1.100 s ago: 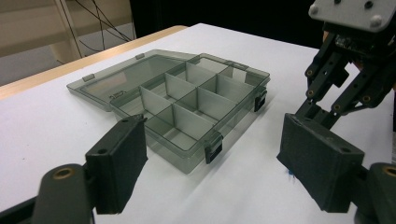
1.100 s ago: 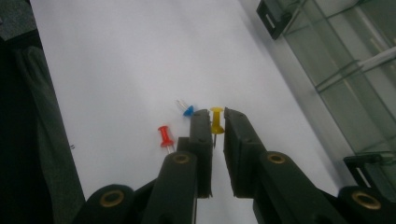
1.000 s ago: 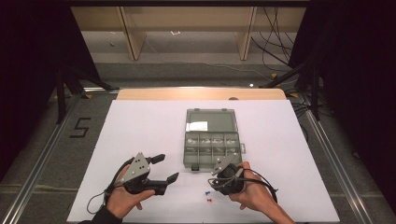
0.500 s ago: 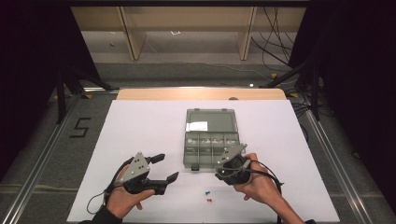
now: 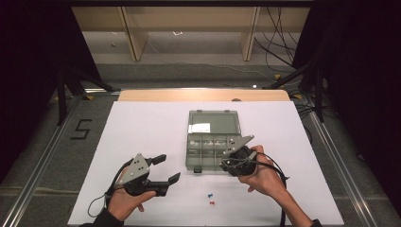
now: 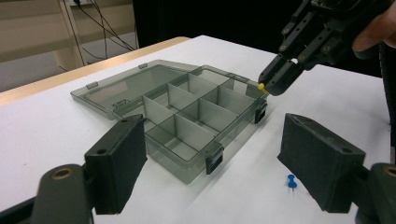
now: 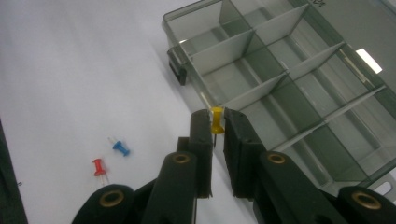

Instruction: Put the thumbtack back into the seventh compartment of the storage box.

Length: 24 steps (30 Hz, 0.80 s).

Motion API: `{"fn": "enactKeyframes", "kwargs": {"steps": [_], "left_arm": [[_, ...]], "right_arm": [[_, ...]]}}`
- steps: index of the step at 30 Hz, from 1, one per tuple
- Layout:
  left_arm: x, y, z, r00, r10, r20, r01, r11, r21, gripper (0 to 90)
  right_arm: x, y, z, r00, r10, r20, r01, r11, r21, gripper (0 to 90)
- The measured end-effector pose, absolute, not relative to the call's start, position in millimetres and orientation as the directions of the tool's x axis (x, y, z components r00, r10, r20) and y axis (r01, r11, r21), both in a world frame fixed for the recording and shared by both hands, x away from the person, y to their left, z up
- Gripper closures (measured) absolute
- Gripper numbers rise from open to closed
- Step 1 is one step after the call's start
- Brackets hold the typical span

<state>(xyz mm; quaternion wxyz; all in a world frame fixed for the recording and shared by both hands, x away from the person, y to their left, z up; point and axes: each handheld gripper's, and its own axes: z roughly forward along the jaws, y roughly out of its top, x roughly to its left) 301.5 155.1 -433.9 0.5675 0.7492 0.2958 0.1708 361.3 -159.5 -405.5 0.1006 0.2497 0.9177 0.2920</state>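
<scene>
A grey clear compartment box [image 5: 213, 142] lies open at the table's middle, its lid folded back. My right gripper [image 7: 216, 122] is shut on a yellow pushpin [image 7: 216, 119], held at the jaw tips just above the box's near right edge [image 6: 259, 100]; the yellow pushpin [image 6: 262, 87] also shows there, and the right gripper [image 5: 228, 164] hovers at the box's front right corner. A blue pushpin [image 5: 210, 195] and a red pushpin [image 5: 212, 203] lie on the white table in front of the box. My left gripper [image 5: 163, 169] rests open at the left, nothing between its jaws.
The box [image 6: 187, 112] has several empty compartments split by thin walls, with dark latches on its near side. The blue pushpin [image 6: 291, 182] lies near my left gripper's right jaw. A white sheet [image 5: 142, 127] covers the table; a wooden strip [image 5: 203, 95] runs along its far edge.
My right gripper has risen from the table in front of the box and moved toward the box's near right corner with the yellow pushpin. The left gripper has stayed put.
</scene>
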Motion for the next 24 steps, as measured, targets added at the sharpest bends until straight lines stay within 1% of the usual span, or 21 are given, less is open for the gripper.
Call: {"fn": "enactKeyframes", "kwargs": {"steps": [2,9,15,16,17,20,21,22,24], "left_arm": [[302,155,-434,0.771,0.633,-0.067,0.238,-0.188,0.953,21.9],[301,155,-434,0.766,0.637,-0.086,0.246,-0.167,0.955,21.4],[302,157,-433,0.773,0.63,-0.078,0.23,-0.163,0.959,21.2],[302,156,-433,0.765,0.638,-0.093,0.242,-0.15,0.958,21.2],[302,156,-433,0.768,0.635,-0.084,0.234,-0.157,0.959,21.2],[301,156,-433,0.763,0.64,-0.094,0.245,-0.151,0.958,21.2],[303,157,-433,0.778,0.625,-0.064,0.218,-0.172,0.961,21.2],[302,156,-433,0.767,0.635,-0.089,0.239,-0.154,0.959,21.2],[301,156,-433,0.765,0.637,-0.091,0.241,-0.152,0.959,21.2]], "right_arm": [[364,-160,-405,-0.848,0.528,-0.038,0.408,0.698,0.588,82.3],[376,-162,-399,-0.839,0.542,-0.045,0.411,0.687,0.598,82.2],[384,-159,-402,-0.832,0.553,-0.053,0.416,0.683,0.601,82.3],[385,-159,-402,-0.834,0.55,-0.047,0.421,0.688,0.591,82.2],[386,-158,-403,-0.83,0.556,-0.053,0.419,0.682,0.599,82.2],[390,-158,-404,-0.831,0.553,-0.055,0.419,0.69,0.59,82.2],[391,-158,-405,-0.831,0.554,-0.053,0.423,0.69,0.587,82.2],[392,-157,-406,-0.83,0.554,-0.056,0.422,0.691,0.588,82.2],[394,-156,-408,-0.824,0.562,-0.067,0.422,0.69,0.587,82.2]]}}
